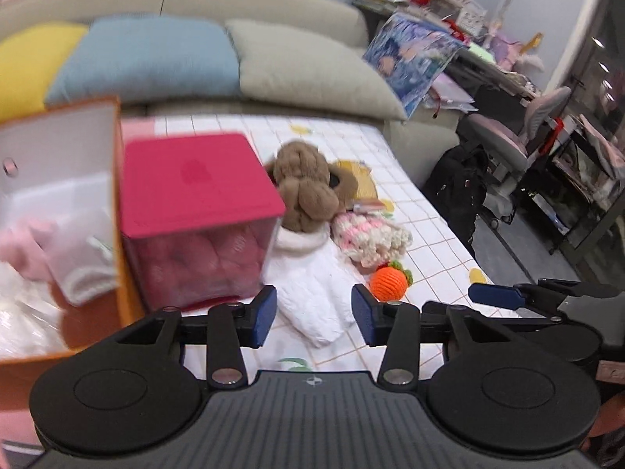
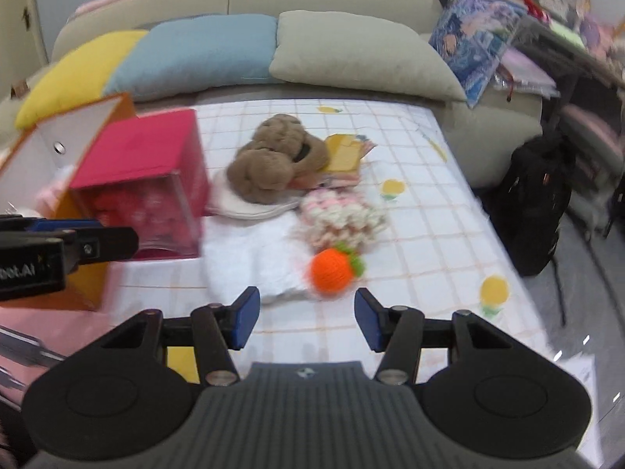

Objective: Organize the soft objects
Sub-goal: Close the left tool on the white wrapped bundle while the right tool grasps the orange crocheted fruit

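Soft things lie on a checked bed sheet [image 1: 422, 234]: a brown plush [image 1: 306, 191] [image 2: 273, 156], a white folded cloth [image 1: 316, 293] [image 2: 269, 262], a pink-and-white knitted piece [image 1: 371, 236] [image 2: 343, 215] and an orange crocheted fruit [image 1: 388, 281] [image 2: 332, 271]. My left gripper [image 1: 314, 314] is open and empty above the white cloth. My right gripper [image 2: 306, 318] is open and empty just short of the orange fruit. The right gripper also shows at the right of the left wrist view [image 1: 496, 297].
A clear box with a pink lid [image 1: 195, 211] [image 2: 148, 183] stands left of the pile, beside an open orange box [image 1: 58, 211] [image 2: 50, 164] holding pink and white fabric. Yellow, blue and grey pillows [image 2: 203, 51] line the sofa back. A black backpack [image 2: 535, 203] and chairs stand right of the bed.
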Motion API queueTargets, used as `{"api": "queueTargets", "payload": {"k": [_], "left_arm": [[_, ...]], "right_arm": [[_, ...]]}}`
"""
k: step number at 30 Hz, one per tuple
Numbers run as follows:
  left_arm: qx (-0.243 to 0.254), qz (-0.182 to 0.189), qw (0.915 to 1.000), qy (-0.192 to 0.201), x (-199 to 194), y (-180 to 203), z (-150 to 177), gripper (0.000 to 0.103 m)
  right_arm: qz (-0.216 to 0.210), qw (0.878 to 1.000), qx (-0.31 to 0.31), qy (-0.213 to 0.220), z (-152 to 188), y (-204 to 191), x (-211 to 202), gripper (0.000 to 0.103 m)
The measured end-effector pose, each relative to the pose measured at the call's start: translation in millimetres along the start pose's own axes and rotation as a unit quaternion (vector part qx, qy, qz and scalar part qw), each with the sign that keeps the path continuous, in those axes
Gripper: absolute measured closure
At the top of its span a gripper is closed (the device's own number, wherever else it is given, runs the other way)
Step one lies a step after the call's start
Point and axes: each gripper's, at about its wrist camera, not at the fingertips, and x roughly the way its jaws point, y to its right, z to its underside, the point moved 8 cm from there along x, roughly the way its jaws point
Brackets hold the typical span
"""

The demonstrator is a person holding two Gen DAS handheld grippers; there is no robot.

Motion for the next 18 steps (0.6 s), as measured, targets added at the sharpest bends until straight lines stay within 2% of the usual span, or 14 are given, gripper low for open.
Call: {"api": "queueTargets", "payload": {"k": [2,7,11,15,18], "left_arm": [[-0.035,-0.004,0.9993,-0.015,18.5,-2.2,5.3,0.032],[-0.112,-0.036,0.9918,-0.052,59.8,-10.7,23.7,0.030],[-0.166,-0.026,0.9835,-0.067,77.9,-15.0,26.8,0.026],[-0.184,-0.038,0.9799,-0.067,85.8,-15.8,22.8,0.020],[-0.185,-0.044,0.9793,-0.070,93.5,-10.6,19.5,0.018]], "right_arm": [[-0.006,1.000,0.011,-0.011,-3.1,12.5,15.8,0.049],[-0.031,0.997,0.060,-0.035,-7.0,31.0,55.1,0.049],[-0.070,0.990,0.115,-0.051,-5.4,35.6,77.9,0.048],[-0.069,0.986,0.143,-0.059,-3.3,39.8,95.9,0.047],[-0.087,0.980,0.167,-0.066,-0.8,42.8,103.0,0.058]]}}
